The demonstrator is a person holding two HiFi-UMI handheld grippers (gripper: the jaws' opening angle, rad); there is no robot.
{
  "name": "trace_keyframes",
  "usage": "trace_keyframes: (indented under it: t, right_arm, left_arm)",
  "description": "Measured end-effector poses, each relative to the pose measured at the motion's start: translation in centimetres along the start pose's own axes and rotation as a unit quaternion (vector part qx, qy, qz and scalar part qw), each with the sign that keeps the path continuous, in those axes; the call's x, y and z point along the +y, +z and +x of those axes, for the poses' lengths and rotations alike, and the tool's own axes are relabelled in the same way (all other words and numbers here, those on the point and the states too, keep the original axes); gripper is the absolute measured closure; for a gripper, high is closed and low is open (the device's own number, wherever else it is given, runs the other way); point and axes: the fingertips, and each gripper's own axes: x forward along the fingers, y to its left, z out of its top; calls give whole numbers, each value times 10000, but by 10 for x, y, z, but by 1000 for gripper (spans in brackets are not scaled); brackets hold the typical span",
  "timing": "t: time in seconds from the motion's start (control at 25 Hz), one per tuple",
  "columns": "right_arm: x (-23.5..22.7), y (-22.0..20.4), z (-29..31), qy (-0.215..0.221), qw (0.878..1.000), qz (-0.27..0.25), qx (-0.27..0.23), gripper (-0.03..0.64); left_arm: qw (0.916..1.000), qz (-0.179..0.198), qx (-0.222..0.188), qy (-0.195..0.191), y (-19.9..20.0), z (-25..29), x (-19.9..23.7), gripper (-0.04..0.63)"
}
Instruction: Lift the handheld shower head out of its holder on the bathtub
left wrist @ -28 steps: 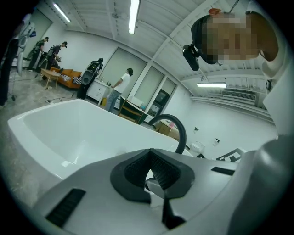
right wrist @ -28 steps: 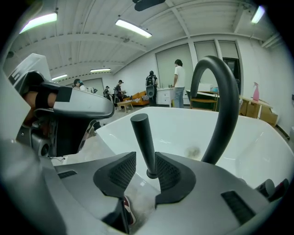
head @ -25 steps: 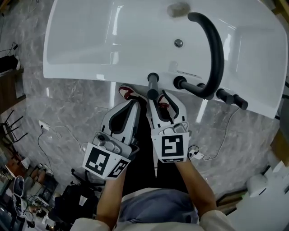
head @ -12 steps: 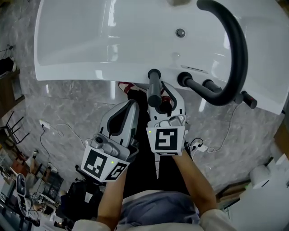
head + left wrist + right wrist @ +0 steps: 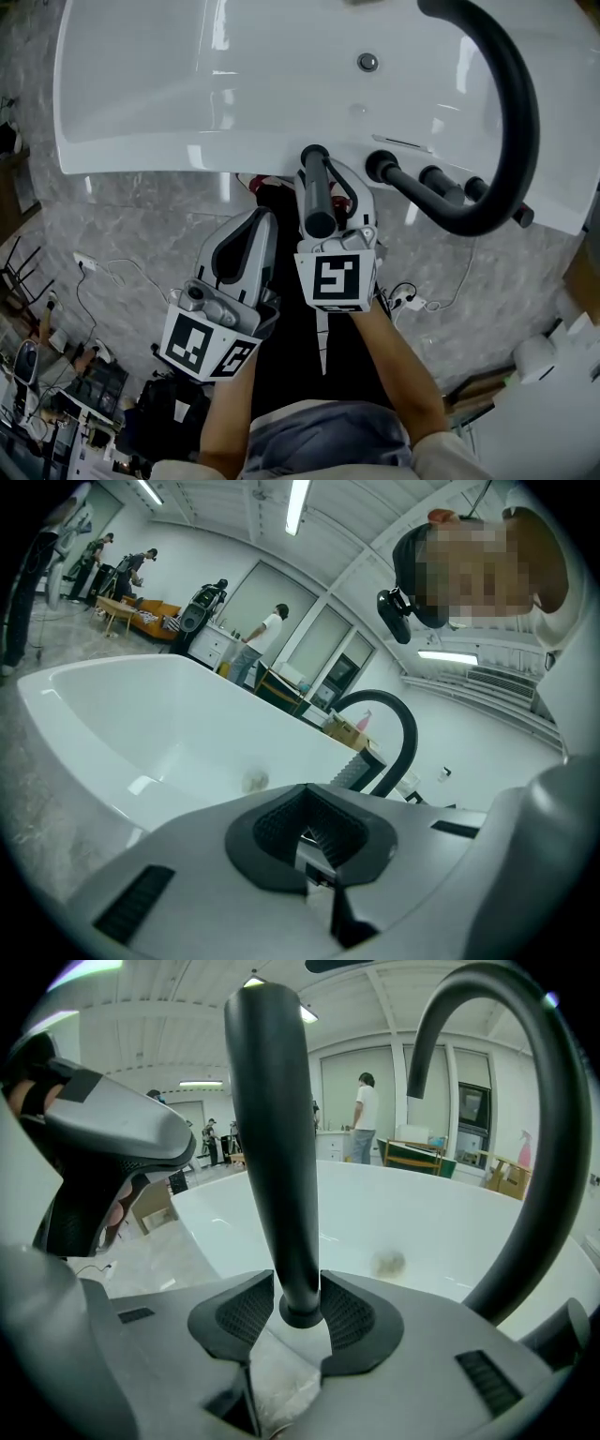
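Shower head (image 5: 272,1138) handle upright at bathtub (image 5: 187,84) rim, between right claw (image 5: 298,1290) jaws, just opened wide, not clamped. Left claw (image 5: 314,829) closed, empty. Holder hidden behind claw.

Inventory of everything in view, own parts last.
bathtub: 1, white, top of head view
spout: 1, black, arched over the tub at right
knobs: at least 2, black, rim by the spout
shower head: 1, black, upright at the near rim
drain fitting: 1, chrome, on the tub's inner wall
floor: grey marble, below the tub
people: several, back of the room
shoe: 1, red and white, floor by the near rim
left gripper: 1, grey, shut, empty, left of the shower head
right gripper: 1, grey, jaws have just been opening, shower head's handle between them, not pressing
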Motion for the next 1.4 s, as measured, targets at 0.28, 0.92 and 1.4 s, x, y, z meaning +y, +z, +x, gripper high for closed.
trace_keyframes:
  t: [0.28,0.92,1.4]
  right_arm:
    - [-4,-13,14,-31,9999,0,126,466]
    - [-6,-14,15,-196,9998,-46,49,469]
    - [-4,-11,12,-157,9997,199,-73,469]
  left_arm:
    - [9998,-212,-45,31,-4,1,10,591]
    - [9989,-466,-57,-25,-6,2,14,590]
    - [9986,-518,10,-97,-12,-1,12,591]
